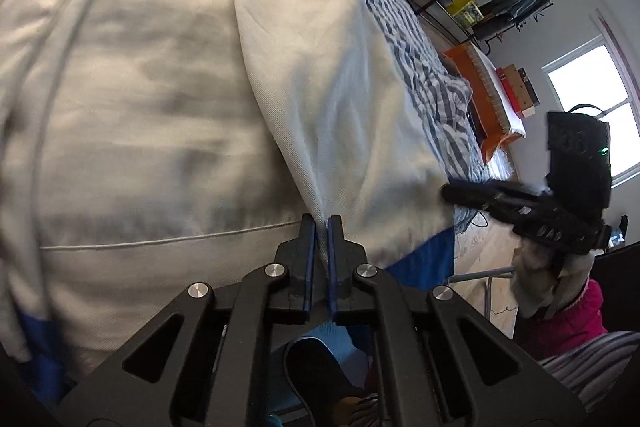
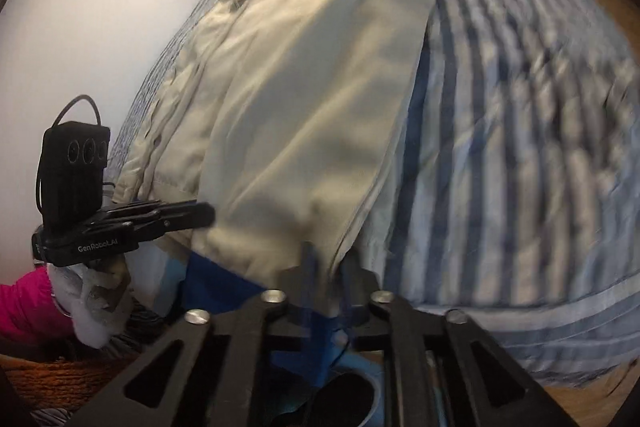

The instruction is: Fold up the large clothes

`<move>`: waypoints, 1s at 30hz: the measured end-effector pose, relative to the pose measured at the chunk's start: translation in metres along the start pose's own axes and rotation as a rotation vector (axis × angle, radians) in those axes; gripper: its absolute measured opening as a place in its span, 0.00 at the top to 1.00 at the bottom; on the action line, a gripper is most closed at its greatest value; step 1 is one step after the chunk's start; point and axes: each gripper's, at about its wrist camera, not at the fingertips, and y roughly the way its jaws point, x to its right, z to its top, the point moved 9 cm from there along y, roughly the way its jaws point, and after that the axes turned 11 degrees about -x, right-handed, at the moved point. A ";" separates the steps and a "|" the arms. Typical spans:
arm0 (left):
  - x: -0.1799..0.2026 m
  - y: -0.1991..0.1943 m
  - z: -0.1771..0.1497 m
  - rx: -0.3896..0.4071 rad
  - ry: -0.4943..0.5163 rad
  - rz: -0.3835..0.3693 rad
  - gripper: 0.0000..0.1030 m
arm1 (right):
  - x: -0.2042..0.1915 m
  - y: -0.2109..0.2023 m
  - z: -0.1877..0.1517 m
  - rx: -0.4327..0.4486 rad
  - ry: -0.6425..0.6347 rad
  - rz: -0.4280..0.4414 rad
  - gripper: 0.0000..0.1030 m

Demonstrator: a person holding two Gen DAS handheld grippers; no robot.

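While the left hand-held gripper (image 1: 322,227) pinches the cream cotton jacket's (image 1: 160,87) hem at lower centre, the right hand-held gripper (image 2: 326,259) grips its edge, garment stretching up-frame.

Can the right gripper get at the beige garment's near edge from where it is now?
Probably yes. The right gripper already has the beige garment hem between its fingers at the near edge, with nothing in the way. Blur hides whether the pads press on it.
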 end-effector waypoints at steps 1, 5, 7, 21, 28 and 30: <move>0.000 -0.006 0.000 0.010 0.007 0.005 0.96 | -0.001 -0.011 0.004 0.026 -0.019 -0.021 0.76; 0.008 -0.030 0.007 0.090 0.038 0.020 0.96 | -0.005 -0.055 0.031 0.166 -0.061 0.002 0.76; 0.013 -0.035 0.015 0.121 0.059 0.041 0.96 | -0.002 -0.062 0.051 0.218 -0.064 -0.002 0.76; 0.001 0.006 0.043 0.126 0.067 0.126 0.96 | 0.006 0.021 0.193 0.199 -0.081 -0.042 0.78; -0.006 0.021 0.040 0.083 0.071 0.167 0.92 | 0.018 0.044 0.193 0.129 -0.058 -0.031 0.76; 0.001 0.014 0.038 0.105 0.065 0.154 0.92 | 0.017 0.026 0.186 0.162 -0.067 -0.020 0.66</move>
